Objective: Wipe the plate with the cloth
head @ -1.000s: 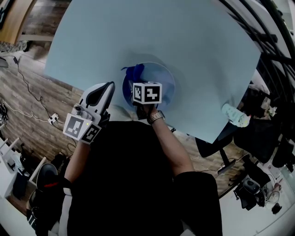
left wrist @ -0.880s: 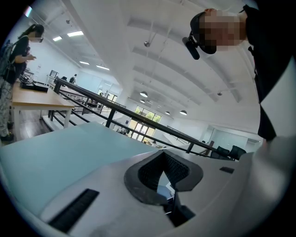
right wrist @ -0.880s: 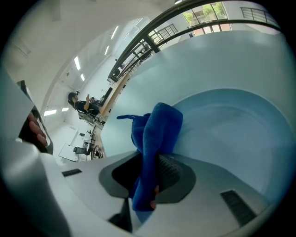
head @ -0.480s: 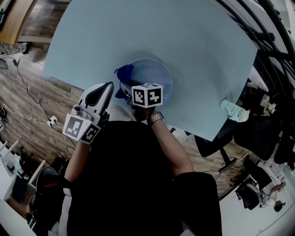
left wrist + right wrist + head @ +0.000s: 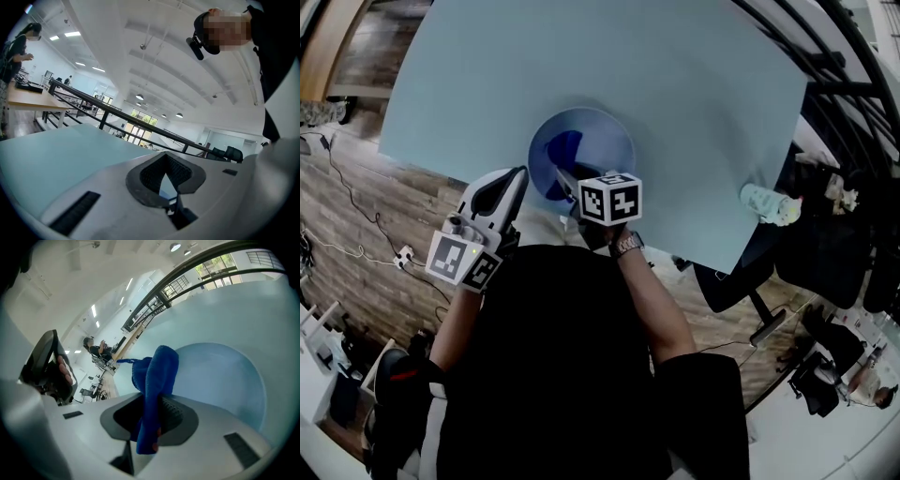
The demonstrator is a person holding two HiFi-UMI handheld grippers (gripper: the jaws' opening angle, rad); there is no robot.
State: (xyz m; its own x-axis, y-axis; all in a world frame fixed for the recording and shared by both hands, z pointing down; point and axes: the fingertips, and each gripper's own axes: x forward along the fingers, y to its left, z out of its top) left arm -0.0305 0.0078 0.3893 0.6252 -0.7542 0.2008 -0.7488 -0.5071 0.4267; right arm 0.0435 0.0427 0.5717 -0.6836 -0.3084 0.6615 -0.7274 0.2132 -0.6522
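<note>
A pale blue plate (image 5: 600, 141) lies on the light blue table (image 5: 694, 84) near its front edge. A dark blue cloth (image 5: 565, 150) rests on the plate's left half. My right gripper (image 5: 563, 175) is shut on that cloth and reaches over the plate's near rim. In the right gripper view the cloth (image 5: 157, 380) hangs bunched between the jaws of the right gripper (image 5: 152, 401), with the plate (image 5: 225, 380) beyond it. My left gripper (image 5: 521, 174) hovers left of the plate over the table edge, shut with nothing in it. In its own view the left gripper (image 5: 165, 161) points at the far hall.
A small pale bottle-like thing (image 5: 766, 202) lies at the table's right edge. Dark railings (image 5: 825, 56) run past the far right. Cables (image 5: 356, 248) trail over the wooden floor to the left. The table's front edge (image 5: 441, 169) runs just under my left gripper.
The right gripper has dragged the cloth from the plate's left rim back onto its inner left part. The left gripper has stayed put. The head view has shifted a little.
</note>
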